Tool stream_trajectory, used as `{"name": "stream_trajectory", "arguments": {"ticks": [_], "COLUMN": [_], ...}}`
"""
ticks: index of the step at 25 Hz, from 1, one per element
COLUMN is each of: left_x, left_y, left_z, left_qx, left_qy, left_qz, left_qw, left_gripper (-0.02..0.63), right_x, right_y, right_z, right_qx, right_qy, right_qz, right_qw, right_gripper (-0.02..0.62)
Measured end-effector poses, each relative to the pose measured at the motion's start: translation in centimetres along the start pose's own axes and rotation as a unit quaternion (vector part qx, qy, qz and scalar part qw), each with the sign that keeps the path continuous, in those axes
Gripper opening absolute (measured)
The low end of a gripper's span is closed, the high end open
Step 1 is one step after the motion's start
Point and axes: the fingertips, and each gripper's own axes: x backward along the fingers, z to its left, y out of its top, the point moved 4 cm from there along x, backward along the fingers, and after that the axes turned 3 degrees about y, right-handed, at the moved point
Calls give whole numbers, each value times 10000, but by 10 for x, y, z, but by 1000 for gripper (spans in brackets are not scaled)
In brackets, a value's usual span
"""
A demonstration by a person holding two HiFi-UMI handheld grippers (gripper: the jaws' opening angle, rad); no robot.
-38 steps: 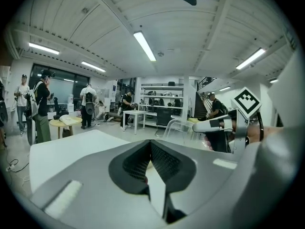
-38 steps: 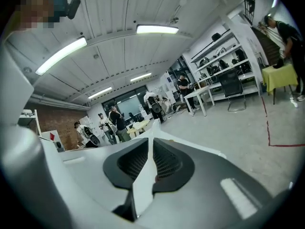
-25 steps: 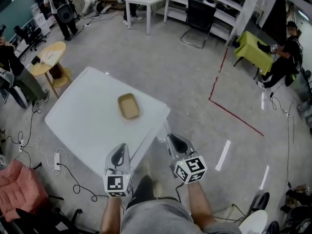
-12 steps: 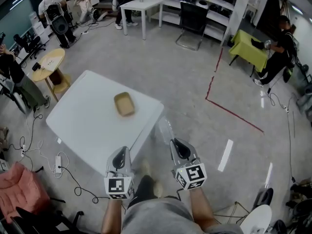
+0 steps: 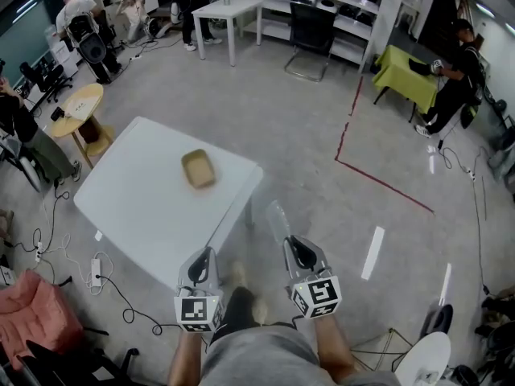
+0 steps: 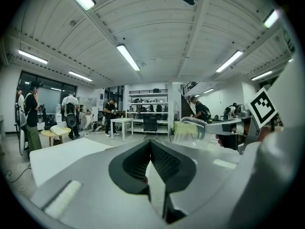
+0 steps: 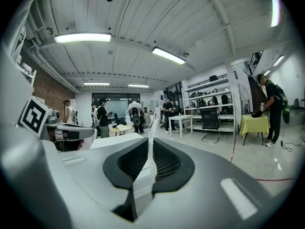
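I am looking at the clear plastic cup (image 5: 276, 218), which is sitting in the right gripper (image 5: 291, 244). In the right gripper view its thin see-through wall (image 7: 152, 128) is standing upright between the two jaws, which are clamping on it from both sides. The cup is sticking out toward 12 o'clock from the jaw tips and hanging over the grey floor, clear of the table. In the left gripper view the cup (image 6: 187, 130) is showing at 3 o'clock, out at the end of the right gripper.

The left gripper (image 5: 205, 254) is carrying nothing. In its own view its dark pads (image 6: 151, 144) are meeting at the tips with nothing between them.

Both forearms are reaching forward from the torso at 6 o'clock in the head view, roughly parallel. Both grippers are pointing toward 12 o'clock, with their marker cubes facing up near the hands. The left one is hovering beside the near corner of the white square table (image 5: 145, 215).

On that table, toward 11 o'clock from the grippers and well apart from them, a shallow tan rectangular tray (image 5: 198, 169) is lying flat. A red tape line (image 5: 378, 179) is running across the floor at 1 o'clock. Farther off, a round wooden side table (image 5: 79, 103) is standing at 10 o'clock, and a yellow-green draped table (image 5: 406, 77) at 1 o'clock.
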Motion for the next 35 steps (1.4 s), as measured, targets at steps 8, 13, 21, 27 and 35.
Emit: {"name": "stream_trajectory", "arguments": {"ticks": [8,13,21,27,35], "left_x": [-2,-4,-5,-2,1], "left_y": [0,4,7,7,9], "left_z": [-17,-21,-27,-29,-33], "left_qx": [-59,-86,-99,-119,-140], "left_qy": [-78,-76,-87,-73,-55], "left_qz": [57,35,30,25,-15], "left_qw": [9999,9999,9999,9999,9999], "left_gripper": [11,11,11,11,11], "right_x": [12,13,15,17,21], "right_y": [1,2,2,2,5], "right_z": [-11,-14,-16,-15,-16], "right_qx": [-29,5,19,48,84], "right_qy": [-67,-72,-40,0,29], "right_qz": [-39,-7,-15,-29,-51], "right_qw": [10000,10000,10000,10000,9999], "right_gripper": [34,34,34,34,34]}}
